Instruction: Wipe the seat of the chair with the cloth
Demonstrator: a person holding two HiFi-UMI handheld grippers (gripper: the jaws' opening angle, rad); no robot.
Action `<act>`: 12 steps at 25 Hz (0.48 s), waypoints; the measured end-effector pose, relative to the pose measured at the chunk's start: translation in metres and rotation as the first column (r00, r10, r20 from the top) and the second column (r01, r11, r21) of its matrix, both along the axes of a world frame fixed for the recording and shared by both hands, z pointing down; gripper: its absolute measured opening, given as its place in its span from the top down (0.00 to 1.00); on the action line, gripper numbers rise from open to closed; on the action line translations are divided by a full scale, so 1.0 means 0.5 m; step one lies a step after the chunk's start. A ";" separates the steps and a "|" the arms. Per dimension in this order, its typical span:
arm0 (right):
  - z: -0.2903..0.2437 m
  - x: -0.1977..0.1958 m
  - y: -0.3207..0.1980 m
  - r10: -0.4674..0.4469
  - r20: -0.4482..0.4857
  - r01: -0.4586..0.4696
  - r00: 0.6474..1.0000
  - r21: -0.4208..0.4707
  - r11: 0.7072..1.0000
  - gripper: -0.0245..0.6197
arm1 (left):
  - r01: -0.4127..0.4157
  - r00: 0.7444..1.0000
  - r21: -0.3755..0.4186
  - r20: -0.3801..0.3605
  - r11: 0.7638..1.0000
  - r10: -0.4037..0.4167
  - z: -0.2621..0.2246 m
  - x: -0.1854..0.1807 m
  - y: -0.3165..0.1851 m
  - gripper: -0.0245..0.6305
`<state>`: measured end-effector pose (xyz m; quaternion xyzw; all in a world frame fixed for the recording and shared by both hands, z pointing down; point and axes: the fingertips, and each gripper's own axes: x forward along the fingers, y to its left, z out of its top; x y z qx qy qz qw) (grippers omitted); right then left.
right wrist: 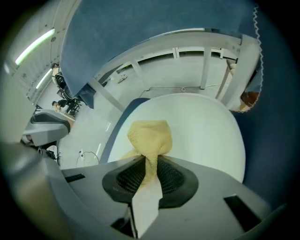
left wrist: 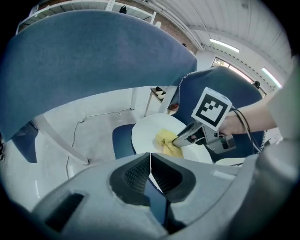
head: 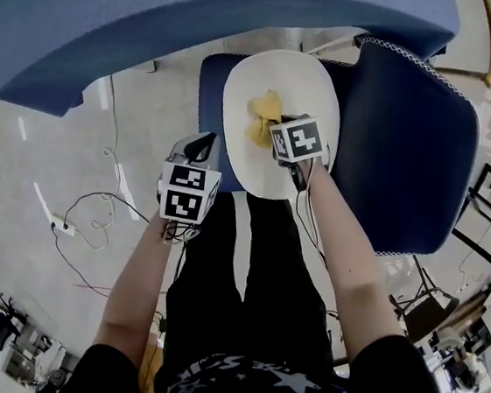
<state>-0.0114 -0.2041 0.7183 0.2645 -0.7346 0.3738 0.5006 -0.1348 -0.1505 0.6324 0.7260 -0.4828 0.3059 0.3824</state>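
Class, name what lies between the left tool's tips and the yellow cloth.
Only bare white seat, as the left gripper view shows. The left tool is shut and empty; the right tool grips the cloth.

My right tongs (right wrist: 149, 166) are swallowing the pinched end of the cloth (right wrist: 149, 136), in the head view they are covering the cloth's near edge, my left tongs (left wrist: 150, 157) are blocking the near part of the seat (left wrist: 145, 132) in the left gripper view, and the blue padded shape (head: 204, 19) is running off the head view's top edge.
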 end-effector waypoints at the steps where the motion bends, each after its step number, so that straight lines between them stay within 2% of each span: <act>1: 0.003 0.025 -0.009 0.016 -0.027 -0.016 1.000 0.010 1.000 0.84 | -0.008 1.000 0.001 -0.001 1.000 0.008 0.000 0.006 -0.003 0.93; 7: 0.011 0.148 -0.040 0.131 -0.144 -0.127 0.981 0.038 0.991 0.84 | -0.045 0.999 -0.004 0.000 0.999 0.045 0.003 0.032 -0.010 0.93; 12: 0.007 0.216 -0.051 0.187 -0.223 -0.175 0.957 0.071 0.982 0.85 | -0.063 0.998 -0.010 -0.012 0.998 0.063 0.011 0.057 -0.008 0.93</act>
